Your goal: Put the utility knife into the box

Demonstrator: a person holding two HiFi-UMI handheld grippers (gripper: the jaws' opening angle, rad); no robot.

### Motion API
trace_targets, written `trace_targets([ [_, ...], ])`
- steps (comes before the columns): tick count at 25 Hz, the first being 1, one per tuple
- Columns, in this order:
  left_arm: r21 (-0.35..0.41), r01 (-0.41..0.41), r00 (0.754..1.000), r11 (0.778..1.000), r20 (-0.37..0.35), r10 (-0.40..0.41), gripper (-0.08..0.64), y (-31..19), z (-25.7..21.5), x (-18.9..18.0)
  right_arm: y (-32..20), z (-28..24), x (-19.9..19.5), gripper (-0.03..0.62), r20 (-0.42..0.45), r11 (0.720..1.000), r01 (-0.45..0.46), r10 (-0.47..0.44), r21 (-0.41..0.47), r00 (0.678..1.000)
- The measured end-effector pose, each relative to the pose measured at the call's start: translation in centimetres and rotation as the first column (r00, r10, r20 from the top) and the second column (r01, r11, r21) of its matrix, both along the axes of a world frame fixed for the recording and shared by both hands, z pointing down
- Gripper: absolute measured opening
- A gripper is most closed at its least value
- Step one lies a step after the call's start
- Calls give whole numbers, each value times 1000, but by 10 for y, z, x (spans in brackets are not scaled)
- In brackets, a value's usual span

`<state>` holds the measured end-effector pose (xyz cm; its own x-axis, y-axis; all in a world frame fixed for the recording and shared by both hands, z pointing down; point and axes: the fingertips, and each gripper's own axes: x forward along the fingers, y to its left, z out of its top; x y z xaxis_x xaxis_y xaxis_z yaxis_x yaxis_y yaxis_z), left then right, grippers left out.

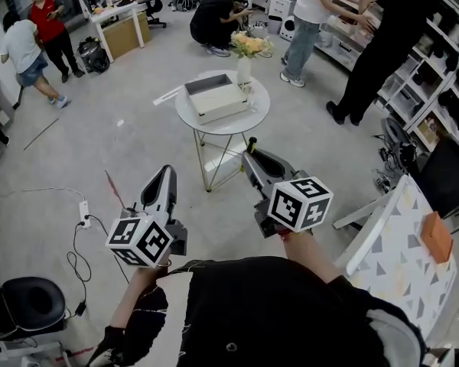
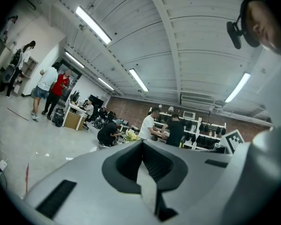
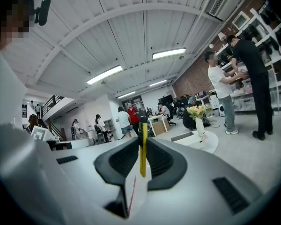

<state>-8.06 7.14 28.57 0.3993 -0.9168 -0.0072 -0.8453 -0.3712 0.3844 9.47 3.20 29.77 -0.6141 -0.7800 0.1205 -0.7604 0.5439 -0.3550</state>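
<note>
Our right tongs (image 1: 252, 150) clamp the utility knife (image 3: 143, 156); left tongs (image 1: 165, 173) closed, empty. Next we must reach the box (image 1: 214, 98) and release.

Round white table (image 1: 258, 113), flower vase (image 1: 243, 70), shelving (image 1: 450, 61).

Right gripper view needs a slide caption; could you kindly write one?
Right claw shut on the yellow utility knife, box on the round table ahead.

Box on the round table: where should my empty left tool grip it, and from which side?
Likely the left wall's rim of the box, from above on its left: it looks open-topped, and the vase crowds the right corner. The left tool is shut; open it first.
</note>
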Motion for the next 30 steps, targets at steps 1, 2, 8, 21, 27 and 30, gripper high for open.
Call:
trace_targets([
  [1, -2, 2, 1000, 1000, 0, -2, 11, 0, 1, -2, 0, 1, -2, 57, -1, 1000, 0, 0, -1, 1000],
  [2, -4, 3, 1000, 1000, 1, -3, 11, 0, 2, -4, -1, 2, -3, 57, -1, 1000, 0, 0, -2, 1000],
  [8, -22, 12, 1000, 1000, 1, -12, 11, 2, 9, -14, 0, 10, -14, 57, -4, 1000, 11, -11, -23, 1000],
  [21, -96, 54, 999, 994, 5, -54, 11, 11, 40, -29, -3, 39, -29, 57, 0, 994, 41, -42, -102, 999],
  [27, -93, 85, 996, 992, -6, -86, 11, 2, 43, -41, -19, 44, -39, 57, -4, 992, 58, -59, -108, 998],
  [30, -91, 88, 996, 992, -6, -89, 11, -11, 42, -43, -33, 44, -44, 57, 1, 992, 63, -64, -109, 998],
])
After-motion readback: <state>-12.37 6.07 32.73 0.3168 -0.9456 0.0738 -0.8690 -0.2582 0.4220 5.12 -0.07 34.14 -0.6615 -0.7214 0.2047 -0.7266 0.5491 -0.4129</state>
